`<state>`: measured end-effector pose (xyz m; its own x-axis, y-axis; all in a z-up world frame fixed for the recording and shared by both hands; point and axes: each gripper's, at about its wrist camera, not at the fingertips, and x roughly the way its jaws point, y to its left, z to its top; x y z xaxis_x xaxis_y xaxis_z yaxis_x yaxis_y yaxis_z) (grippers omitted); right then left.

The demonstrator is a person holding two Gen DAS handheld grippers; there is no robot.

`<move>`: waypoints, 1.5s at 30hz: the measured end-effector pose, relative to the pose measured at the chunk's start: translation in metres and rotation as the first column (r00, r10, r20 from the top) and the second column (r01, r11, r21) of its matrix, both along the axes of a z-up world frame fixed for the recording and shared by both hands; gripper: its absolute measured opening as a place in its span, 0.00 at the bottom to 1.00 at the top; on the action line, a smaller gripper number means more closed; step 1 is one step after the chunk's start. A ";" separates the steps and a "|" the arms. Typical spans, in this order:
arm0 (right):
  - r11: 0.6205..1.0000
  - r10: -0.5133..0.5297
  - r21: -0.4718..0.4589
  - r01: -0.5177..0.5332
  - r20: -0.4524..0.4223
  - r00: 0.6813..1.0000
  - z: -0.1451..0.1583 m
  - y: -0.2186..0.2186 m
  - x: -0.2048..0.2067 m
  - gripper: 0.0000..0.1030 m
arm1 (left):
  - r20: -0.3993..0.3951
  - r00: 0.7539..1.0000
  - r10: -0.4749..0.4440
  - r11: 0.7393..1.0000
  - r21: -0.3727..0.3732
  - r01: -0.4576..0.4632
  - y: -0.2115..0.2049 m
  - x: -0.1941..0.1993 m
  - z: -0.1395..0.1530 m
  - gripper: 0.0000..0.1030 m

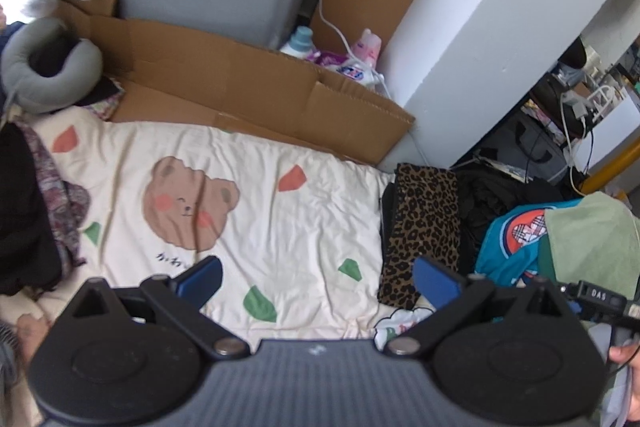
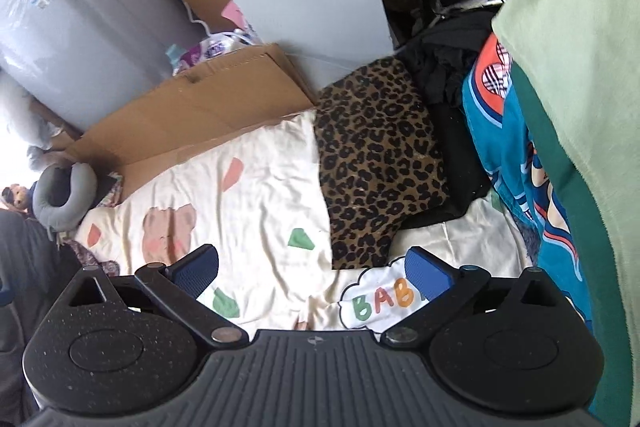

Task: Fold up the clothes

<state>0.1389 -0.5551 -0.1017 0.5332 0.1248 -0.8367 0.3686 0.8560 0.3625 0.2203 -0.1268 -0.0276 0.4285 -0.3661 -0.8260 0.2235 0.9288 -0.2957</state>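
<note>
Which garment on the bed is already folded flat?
The leopard-print garment, a flat folded rectangle on the cream bear sheet. The black clothes behind it are crumpled, and the teal printed garment lies heaped, unfolded.

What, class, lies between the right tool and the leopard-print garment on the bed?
Nothing visible. The right tool is open and empty above the cream blanket, and the folded leopard-print garment lies uncovered ahead of it, only bare blanket between them.
</note>
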 end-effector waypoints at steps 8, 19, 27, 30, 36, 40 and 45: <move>0.999 0.045 -0.008 -0.045 -0.001 0.999 0.034 0.022 -0.013 0.99 | 0.023 0.996 0.082 0.996 0.015 -0.082 0.041 -0.046 0.022 1.00; 0.992 0.123 -0.042 -0.121 0.027 0.992 0.079 0.064 -0.024 0.99 | 0.085 0.983 0.161 0.985 0.051 -0.166 0.071 -0.101 0.036 1.00; 0.979 0.195 -0.067 -0.193 0.030 0.980 0.091 0.097 -0.034 0.99 | 0.108 0.963 0.248 0.968 0.016 -0.251 0.079 -0.140 0.036 1.00; 0.975 0.212 -0.079 -0.209 0.024 0.977 0.092 0.108 -0.040 0.99 | 0.114 0.953 0.282 0.958 0.023 -0.286 0.084 -0.154 0.033 1.00; 0.967 0.239 -0.099 -0.236 0.021 0.971 0.092 0.130 -0.057 0.99 | 0.113 0.930 0.349 0.932 0.062 -0.357 0.094 -0.171 0.022 1.00; 0.954 0.280 -0.114 -0.276 0.015 0.960 0.089 0.147 -0.066 0.99 | 0.112 0.920 0.375 0.921 0.068 -0.384 0.094 -0.183 0.015 1.00; 0.936 0.335 -0.122 -0.330 0.020 0.942 0.083 0.167 -0.077 0.99 | 0.102 0.918 0.384 0.916 0.086 -0.392 0.085 -0.198 0.003 1.00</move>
